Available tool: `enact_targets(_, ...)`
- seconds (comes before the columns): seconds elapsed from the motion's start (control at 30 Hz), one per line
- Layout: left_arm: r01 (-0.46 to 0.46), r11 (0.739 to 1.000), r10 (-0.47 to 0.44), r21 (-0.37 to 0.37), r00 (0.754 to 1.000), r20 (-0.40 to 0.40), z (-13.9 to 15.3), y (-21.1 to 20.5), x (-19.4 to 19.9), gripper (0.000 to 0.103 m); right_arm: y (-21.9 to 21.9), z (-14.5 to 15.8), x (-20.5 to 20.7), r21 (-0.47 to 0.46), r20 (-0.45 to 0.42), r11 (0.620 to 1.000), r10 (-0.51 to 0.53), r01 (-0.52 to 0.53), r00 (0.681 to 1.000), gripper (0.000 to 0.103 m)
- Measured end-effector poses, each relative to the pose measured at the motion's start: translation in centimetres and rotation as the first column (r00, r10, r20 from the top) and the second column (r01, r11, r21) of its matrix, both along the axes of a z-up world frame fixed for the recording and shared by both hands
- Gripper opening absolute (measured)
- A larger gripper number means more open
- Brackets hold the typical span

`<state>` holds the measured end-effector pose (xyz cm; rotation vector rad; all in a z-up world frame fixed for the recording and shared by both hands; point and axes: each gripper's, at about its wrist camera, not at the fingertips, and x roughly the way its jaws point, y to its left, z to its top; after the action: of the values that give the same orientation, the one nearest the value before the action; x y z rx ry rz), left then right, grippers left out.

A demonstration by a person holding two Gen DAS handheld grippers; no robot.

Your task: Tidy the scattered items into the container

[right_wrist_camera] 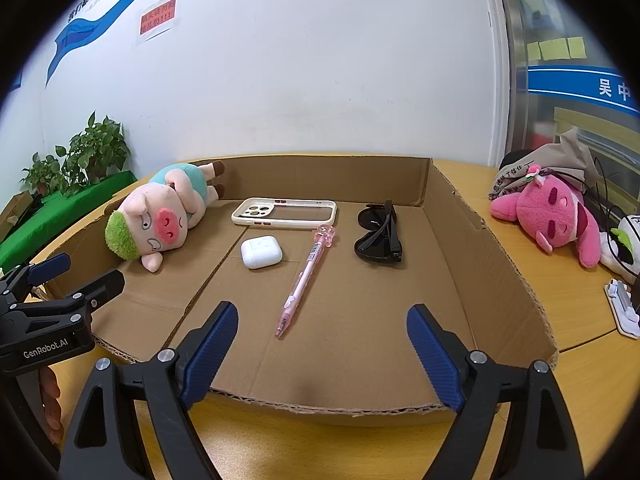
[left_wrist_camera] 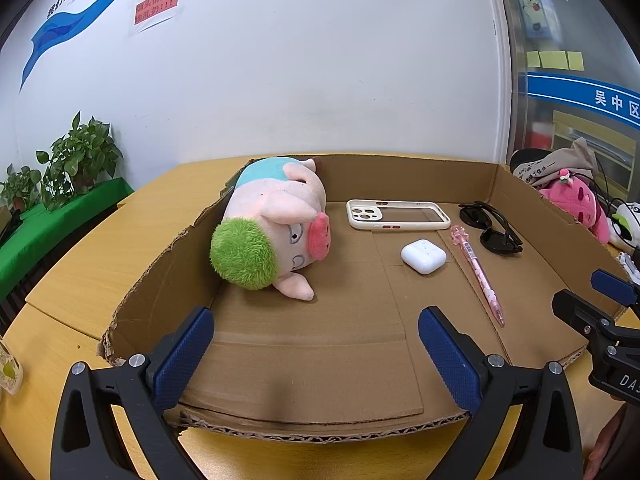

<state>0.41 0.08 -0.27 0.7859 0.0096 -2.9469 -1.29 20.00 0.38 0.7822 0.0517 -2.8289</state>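
- An office, going by the fittings
- A plain white wall stands behind a light wood desk
- On that wall, up and to the left of the desk, runs a blue banner with white Chinese characters; beside it hangs a red printed notice in a clear sleeve
- Right of the wall is a glass partition with a metal frame, a blue signage strip with white characters, and yellow sticky notes above the strip
- Left of the desk, potted green plants stand on a green-covered ledge
- A canvas bag and plush toys lie on the desk below the partition
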Motion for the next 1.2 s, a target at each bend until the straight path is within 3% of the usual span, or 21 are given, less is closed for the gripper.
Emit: enact_targets(1.2,-0.017,1.000,0.017,0.010,1.000,0.004,-0.05,-0.09,0.22,0.103,0.00,0.05,0.04,0.000,0.000,1.000,-0.001,0.001,1.000,0.087)
